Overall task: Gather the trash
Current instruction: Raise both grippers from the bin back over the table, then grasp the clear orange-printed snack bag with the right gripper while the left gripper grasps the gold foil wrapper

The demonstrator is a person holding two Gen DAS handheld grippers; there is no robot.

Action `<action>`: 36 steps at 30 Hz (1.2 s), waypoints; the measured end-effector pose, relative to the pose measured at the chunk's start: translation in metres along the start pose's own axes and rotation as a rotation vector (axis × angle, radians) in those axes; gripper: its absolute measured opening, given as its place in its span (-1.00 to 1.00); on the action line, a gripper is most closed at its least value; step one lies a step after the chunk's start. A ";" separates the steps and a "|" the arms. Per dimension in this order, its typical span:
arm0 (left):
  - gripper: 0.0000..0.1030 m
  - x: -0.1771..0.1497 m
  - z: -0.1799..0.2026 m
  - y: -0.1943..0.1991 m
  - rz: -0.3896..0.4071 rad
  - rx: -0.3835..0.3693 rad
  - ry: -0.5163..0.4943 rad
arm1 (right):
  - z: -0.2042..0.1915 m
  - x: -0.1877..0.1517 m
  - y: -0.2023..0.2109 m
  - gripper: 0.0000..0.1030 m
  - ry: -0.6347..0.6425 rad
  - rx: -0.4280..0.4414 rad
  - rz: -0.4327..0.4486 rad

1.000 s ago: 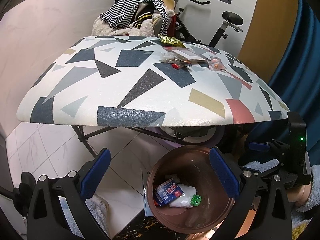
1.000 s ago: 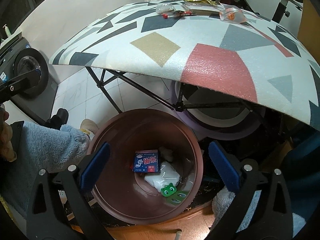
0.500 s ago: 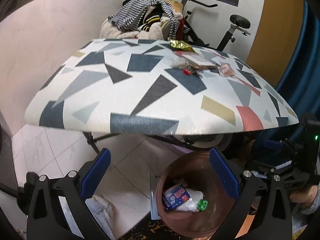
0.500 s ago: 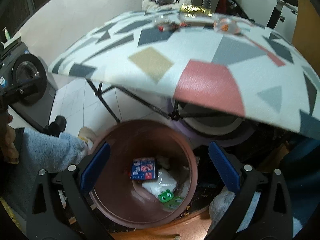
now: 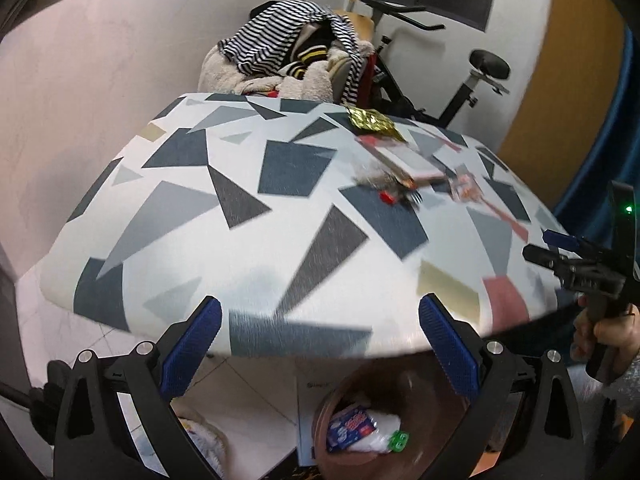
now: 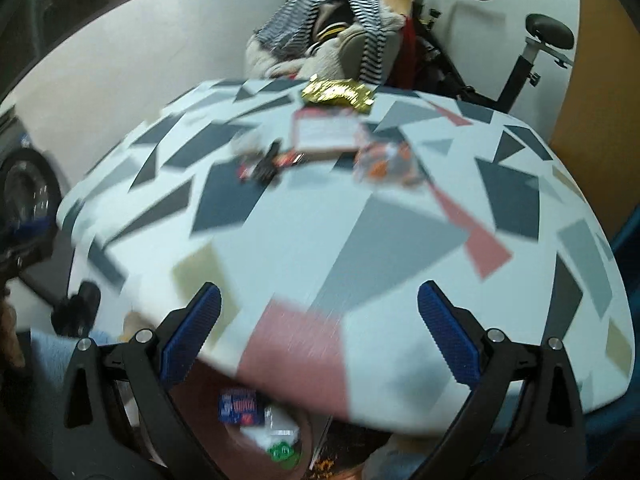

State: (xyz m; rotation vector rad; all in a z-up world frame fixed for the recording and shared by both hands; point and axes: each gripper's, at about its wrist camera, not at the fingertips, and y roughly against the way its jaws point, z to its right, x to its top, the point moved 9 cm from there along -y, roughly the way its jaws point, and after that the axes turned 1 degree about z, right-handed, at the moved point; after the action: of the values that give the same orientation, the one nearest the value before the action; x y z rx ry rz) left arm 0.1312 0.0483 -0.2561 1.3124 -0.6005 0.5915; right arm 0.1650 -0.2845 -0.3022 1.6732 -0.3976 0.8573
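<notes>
Left gripper (image 5: 316,344) wide open, empty | right gripper (image 6: 318,340) wide open, empty | wrappers (image 6: 384,160) clustered far side of table (image 6: 400,280), gold packet (image 6: 338,94) behind | bin (image 5: 340,400) below near edge | likely light, crinkly, slippery; pinch a raised edge.

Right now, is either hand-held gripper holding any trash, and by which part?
Nothing is held. The left hand-held gripper and the right hand-held gripper are both open and empty.
</notes>
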 end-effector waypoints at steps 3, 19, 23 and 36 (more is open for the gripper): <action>0.87 0.022 -0.006 -0.015 -0.005 -0.007 0.024 | 0.019 0.029 -0.017 0.88 -0.014 -0.022 0.005; 0.87 0.121 0.000 -0.105 -0.068 -0.125 0.128 | 0.062 0.094 -0.141 0.84 0.079 -0.134 -0.132; 0.87 0.136 0.007 -0.129 -0.093 -0.173 0.158 | 0.068 0.091 -0.153 0.23 0.027 -0.094 -0.163; 0.33 0.202 0.042 -0.231 -0.157 -0.317 0.252 | 0.094 0.099 -0.134 -0.07 -0.161 -0.051 -0.007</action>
State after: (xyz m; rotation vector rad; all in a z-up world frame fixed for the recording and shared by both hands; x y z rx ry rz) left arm 0.4336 -0.0178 -0.2691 0.9584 -0.3623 0.4996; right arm 0.3509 -0.3170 -0.3315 1.7005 -0.5195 0.7034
